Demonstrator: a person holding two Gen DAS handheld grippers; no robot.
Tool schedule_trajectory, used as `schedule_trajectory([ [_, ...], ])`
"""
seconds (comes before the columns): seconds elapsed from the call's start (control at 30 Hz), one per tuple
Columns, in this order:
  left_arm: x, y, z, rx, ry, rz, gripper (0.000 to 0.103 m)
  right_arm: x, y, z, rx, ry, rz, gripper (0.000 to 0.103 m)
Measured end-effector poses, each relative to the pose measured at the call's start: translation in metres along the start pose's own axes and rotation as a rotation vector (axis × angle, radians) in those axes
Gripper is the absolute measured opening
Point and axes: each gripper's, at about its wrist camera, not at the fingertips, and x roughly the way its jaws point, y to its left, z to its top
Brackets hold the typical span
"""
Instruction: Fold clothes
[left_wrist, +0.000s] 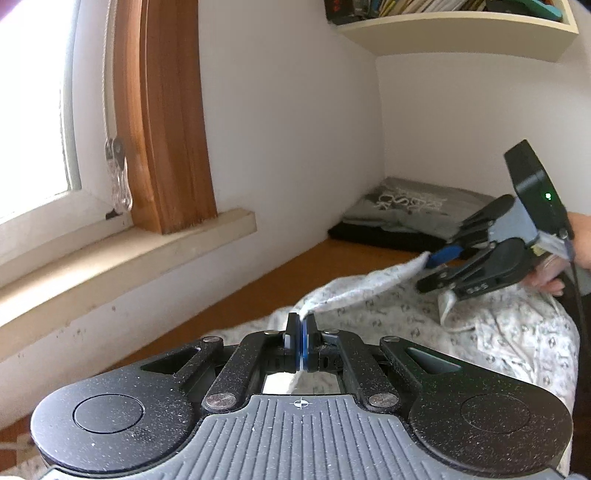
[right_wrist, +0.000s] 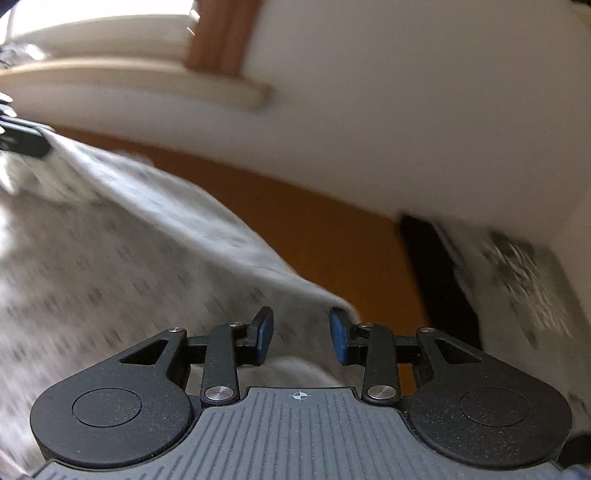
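1. My left gripper (left_wrist: 302, 330) is pressed together on a bunched corner of the pale printed garment (left_wrist: 498, 332); the cloth comes out from between the blue pads and rises in a twisted band toward my other hand.
2. My right gripper (right_wrist: 301, 336) has its jaws apart, with a clear gap between the two blue pads (right_wrist: 338, 338). In its own view the folded edge of the garment (right_wrist: 110, 258) lies right at the tips, but motion blur keeps me from telling whether either pad touches it.
3. From the left wrist view, my right gripper (left_wrist: 434, 267) sits at the far end of that stretched band, its upper blue tip at the fabric's end; I cannot tell from there whether it grips.
4. The garment is light grey-white with a small dark repeating print, spread and rumpled over the orange-brown surface (left_wrist: 258, 291), with one edge lifted between my two hands.
5. My right hand (left_wrist: 554, 277) shows behind the right gripper's handle.
6. A stack of folded clothes (left_wrist: 410, 214), grey with pale lettering over something black, rests in the far corner against the wall (left_wrist: 295, 129).
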Motion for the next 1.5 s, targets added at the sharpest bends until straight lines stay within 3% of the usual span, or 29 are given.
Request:
schedule_trajectory([
  [0.2, 0.008, -0.005, -0.012, 0.007, 0.049, -0.004, 0.001, -0.019, -0.026, -0.016, -0.023, 0.047, -0.179, 0.036],
  [0.3, 0.013, -0.006, -0.017, 0.003, 0.067, 0.000, 0.001, -0.038, -0.044, -0.028, 0.074, 0.001, -0.078, 0.036],
  [0.5, 0.020, -0.009, -0.031, 0.010, 0.129, -0.022, 0.001, -0.054, -0.010, -0.020, 0.150, -0.079, 0.108, 0.040],
  [0.6, 0.020, -0.013, -0.034, 0.018, 0.139, -0.024, 0.001, -0.047, 0.010, -0.015, 0.131, -0.095, 0.127, 0.049],
  [0.83, 0.024, -0.012, -0.038, 0.022, 0.161, -0.026, 0.001, -0.031, 0.023, -0.013, 0.074, -0.085, 0.111, 0.049],
  [0.87, 0.024, -0.012, -0.038, 0.021, 0.163, -0.026, 0.001, -0.028, 0.020, -0.014, 0.072, -0.075, 0.115, 0.048],
  [0.9, 0.024, -0.012, -0.038, 0.021, 0.166, -0.026, 0.001, -0.028, 0.017, -0.015, 0.073, -0.067, 0.137, 0.035],
  [0.93, 0.025, -0.012, -0.038, 0.020, 0.169, -0.027, 0.001, -0.029, 0.013, -0.016, 0.074, -0.060, 0.161, 0.009],
  [0.97, 0.026, -0.013, -0.038, 0.020, 0.172, -0.027, 0.001, -0.032, 0.011, -0.018, 0.063, -0.056, 0.167, 0.004],
  [1.17, 0.027, -0.012, -0.038, 0.019, 0.185, -0.028, 0.002, -0.059, -0.014, -0.030, 0.051, -0.045, 0.129, 0.004],
  [1.27, 0.027, -0.012, -0.038, 0.019, 0.185, -0.027, 0.002, -0.068, -0.027, -0.042, 0.066, -0.013, 0.102, 0.004],
  [1.37, 0.027, -0.013, -0.038, 0.025, 0.189, -0.025, 0.002, -0.069, -0.023, -0.033, 0.084, -0.046, 0.105, 0.009],
  [1.5, 0.029, -0.014, -0.037, 0.032, 0.192, -0.021, 0.002, -0.070, -0.018, -0.021, 0.108, -0.093, 0.109, 0.035],
])
